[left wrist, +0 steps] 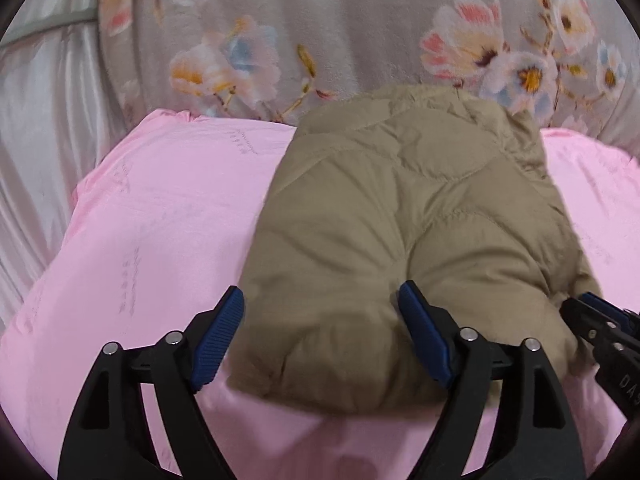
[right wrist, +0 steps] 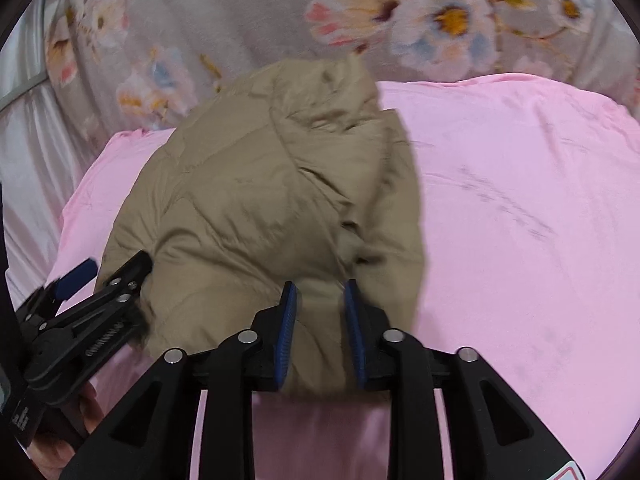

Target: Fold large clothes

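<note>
- Straddling the near edge of the folded tan puffer jacket (left wrist: pixel 408 240), the left tongs (left wrist: pixel 320 300) stand wide apart, one blue ribbed pad off the bundle's left side over the sheet, the other denting the padding without pinching it.
- The right tongs (right wrist: pixel 320 300) stand partly apart around a ridge of the same near edge; fabric lies between the pads, but blur hides whether they press on it, so I would not call it held.
- The jacket lies as a thick, roughly rectangular bundle on the pink bed sheet (left wrist: pixel 160 240), towards the middle, its far end reaching the floral blanket (left wrist: pixel 340 20).
- Judged from its look, it should be light for its bulk, soft and springy: the filling will push a fold back open, and the smooth shell will probably slip under a shallow pinch.
- A deep hold on a seamed edge or on the doubled layers at a near corner looks safest; the rounded middle offers little to bite.
- The shell is matt tan cloth, quilted in curved stitch lines into puffy cells, creased at the right side.
- The sheet is smooth with faint woven marks; the blanket is fleecy grey with pastel flowers; pale satin bedding (left wrist: pixel 36 140) lies at left.
</note>
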